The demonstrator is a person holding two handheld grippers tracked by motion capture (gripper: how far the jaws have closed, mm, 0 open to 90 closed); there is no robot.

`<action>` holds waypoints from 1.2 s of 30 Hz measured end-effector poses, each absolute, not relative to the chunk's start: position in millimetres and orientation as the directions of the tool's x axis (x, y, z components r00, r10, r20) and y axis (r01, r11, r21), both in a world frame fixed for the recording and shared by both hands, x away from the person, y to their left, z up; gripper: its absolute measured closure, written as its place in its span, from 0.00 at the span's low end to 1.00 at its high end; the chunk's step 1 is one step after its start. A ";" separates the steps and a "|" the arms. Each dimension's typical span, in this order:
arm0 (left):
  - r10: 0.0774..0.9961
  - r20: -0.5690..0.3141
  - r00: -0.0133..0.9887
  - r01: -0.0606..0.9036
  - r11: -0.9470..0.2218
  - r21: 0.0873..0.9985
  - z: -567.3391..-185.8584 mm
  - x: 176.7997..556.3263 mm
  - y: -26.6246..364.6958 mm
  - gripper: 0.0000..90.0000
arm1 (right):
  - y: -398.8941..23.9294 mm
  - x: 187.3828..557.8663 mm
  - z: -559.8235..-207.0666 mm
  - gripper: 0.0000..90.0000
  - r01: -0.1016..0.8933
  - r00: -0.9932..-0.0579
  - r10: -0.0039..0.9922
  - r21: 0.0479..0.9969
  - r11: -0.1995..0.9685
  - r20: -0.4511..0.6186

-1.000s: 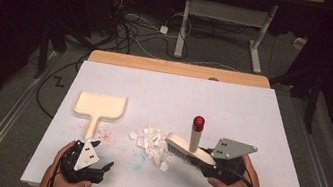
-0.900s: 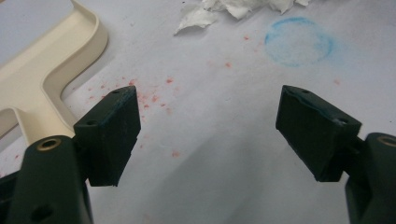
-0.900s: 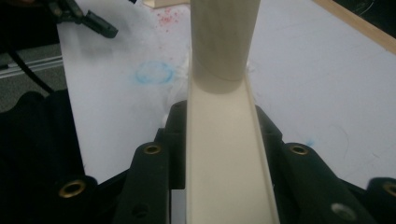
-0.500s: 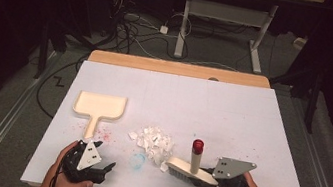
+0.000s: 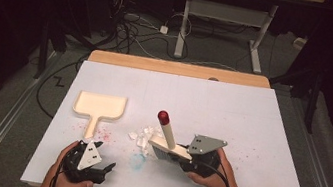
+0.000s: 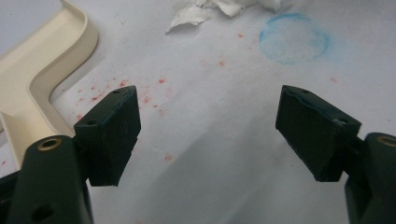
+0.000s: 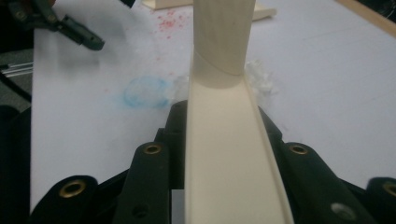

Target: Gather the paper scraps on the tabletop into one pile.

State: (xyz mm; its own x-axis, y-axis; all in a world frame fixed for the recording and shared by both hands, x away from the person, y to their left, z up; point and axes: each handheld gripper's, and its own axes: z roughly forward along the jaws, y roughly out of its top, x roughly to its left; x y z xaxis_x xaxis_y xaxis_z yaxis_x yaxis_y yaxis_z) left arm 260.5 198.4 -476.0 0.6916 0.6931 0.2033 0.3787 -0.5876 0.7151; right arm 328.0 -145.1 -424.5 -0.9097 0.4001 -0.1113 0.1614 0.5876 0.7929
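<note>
Beside the paper scraps (image 5: 145,134): right gripper (image 5: 183,158), jaws clamped on a cream brush (image 5: 169,143), red-tipped handle tilted up. Left of the scraps: dustpan (image 5: 100,105), unheld. Near its handle: left gripper (image 5: 103,169), jaws wide, empty. Step, judged: sweeping. Next: steady the dustpan, push scraps in.
</note>
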 end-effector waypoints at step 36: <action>0.681 0.206 0.703 0.375 -0.601 0.706 -476.5 262.3 193.7 0.24 | -226.3 307.9 -426.1 0.76 0.224 -0.875 0.472 0.773 0.593 -0.109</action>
State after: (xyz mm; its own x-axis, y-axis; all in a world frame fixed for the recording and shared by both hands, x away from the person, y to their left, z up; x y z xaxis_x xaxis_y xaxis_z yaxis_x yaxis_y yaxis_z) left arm 262.3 193.7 -476.5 0.7029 0.6807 0.2062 0.3747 -0.6008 0.7062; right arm 307.9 -226.3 -426.1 -0.8748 0.4720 -0.1092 0.2236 0.5933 0.7733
